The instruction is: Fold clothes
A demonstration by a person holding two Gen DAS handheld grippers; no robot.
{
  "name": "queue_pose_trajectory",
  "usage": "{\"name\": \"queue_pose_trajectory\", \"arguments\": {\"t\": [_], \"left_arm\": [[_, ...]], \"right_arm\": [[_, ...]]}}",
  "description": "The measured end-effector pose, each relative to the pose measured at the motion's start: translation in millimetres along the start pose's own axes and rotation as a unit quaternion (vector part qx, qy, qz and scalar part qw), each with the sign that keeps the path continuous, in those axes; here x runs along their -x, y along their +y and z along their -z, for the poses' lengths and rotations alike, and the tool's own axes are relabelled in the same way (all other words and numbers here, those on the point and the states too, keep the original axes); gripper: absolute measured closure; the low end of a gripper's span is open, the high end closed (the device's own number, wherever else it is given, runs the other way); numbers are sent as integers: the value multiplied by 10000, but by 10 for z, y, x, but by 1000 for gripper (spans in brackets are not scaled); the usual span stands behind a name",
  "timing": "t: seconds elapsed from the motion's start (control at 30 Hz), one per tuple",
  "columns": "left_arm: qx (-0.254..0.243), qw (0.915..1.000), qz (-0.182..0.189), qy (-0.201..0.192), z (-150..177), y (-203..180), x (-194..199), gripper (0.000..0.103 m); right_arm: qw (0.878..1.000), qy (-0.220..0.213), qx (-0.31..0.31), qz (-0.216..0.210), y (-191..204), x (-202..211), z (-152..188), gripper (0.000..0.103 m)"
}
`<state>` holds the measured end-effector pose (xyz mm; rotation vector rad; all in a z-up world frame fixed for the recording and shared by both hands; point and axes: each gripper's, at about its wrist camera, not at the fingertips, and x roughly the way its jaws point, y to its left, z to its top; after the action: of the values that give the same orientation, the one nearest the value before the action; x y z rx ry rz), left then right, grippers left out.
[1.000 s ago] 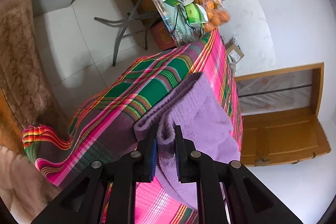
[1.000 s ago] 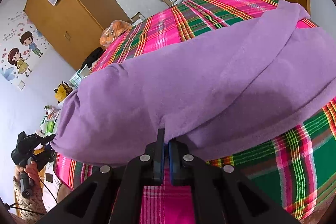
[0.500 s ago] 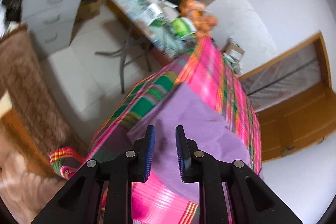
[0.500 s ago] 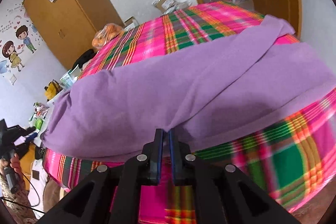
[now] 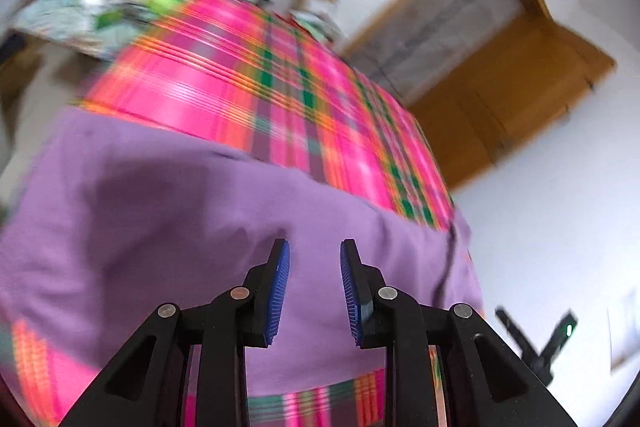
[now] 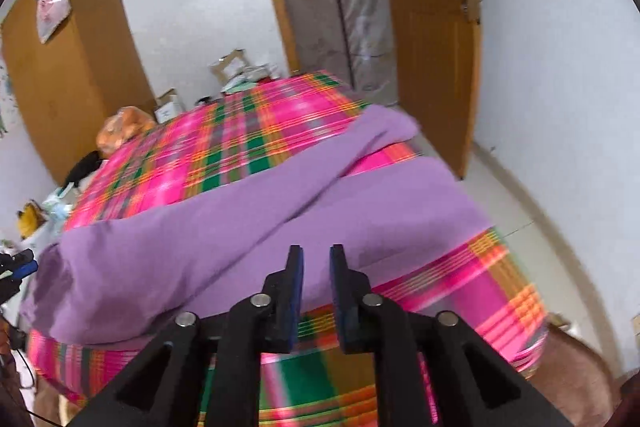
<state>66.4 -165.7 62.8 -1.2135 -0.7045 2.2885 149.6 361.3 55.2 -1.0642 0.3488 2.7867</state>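
Observation:
A purple garment (image 6: 280, 219) lies folded along the near side of a table draped in a pink and green plaid cloth (image 6: 224, 147). One band of it runs diagonally up to the far right corner. In the left wrist view the purple garment (image 5: 160, 219) fills the lower half, blurred by motion, over the plaid cloth (image 5: 280, 99). My left gripper (image 5: 312, 251) hovers above it, open, nothing between its blue pads. My right gripper (image 6: 316, 251) hangs over the garment's near edge; its jaws are opening with a narrow gap and nothing between them.
A wooden wardrobe (image 6: 68, 67) stands at the back left and an open wooden door (image 6: 432, 27) at the back right. A bag of oranges (image 6: 124, 131) and cardboard boxes (image 6: 232, 67) sit beyond the table. A cluttered side table (image 5: 80, 7) stands at the far left.
Both grippers have let go of the purple garment, opened, and pulled back and up from it. The left view has swung from the floor side toward the door. The garment now lies flat.

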Motion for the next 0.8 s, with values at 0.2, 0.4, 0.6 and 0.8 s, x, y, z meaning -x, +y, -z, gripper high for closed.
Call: {"name": "queue_pose_trajectory", "arguments": {"t": [0.2,0.4,0.6,0.8], "left_arm": [[-492,9957,280,736,119,-446,-636,77],[-967,9860,326,1318,282,-710,-983,74],[-1127,9806,370,1561,353,-770,-1118,74],[-1164,9787,331,1658,380,-788,-1151,74]], "right_arm": [[9995,109,-305,-42,-187,-326,-128,76],[9975,389,-407,-422,-32,-790,-296,68],[9977,434,-59,-523,216,-1037,-490,66],[9975,397,215,-547,448,-1164,-710,56]]}}
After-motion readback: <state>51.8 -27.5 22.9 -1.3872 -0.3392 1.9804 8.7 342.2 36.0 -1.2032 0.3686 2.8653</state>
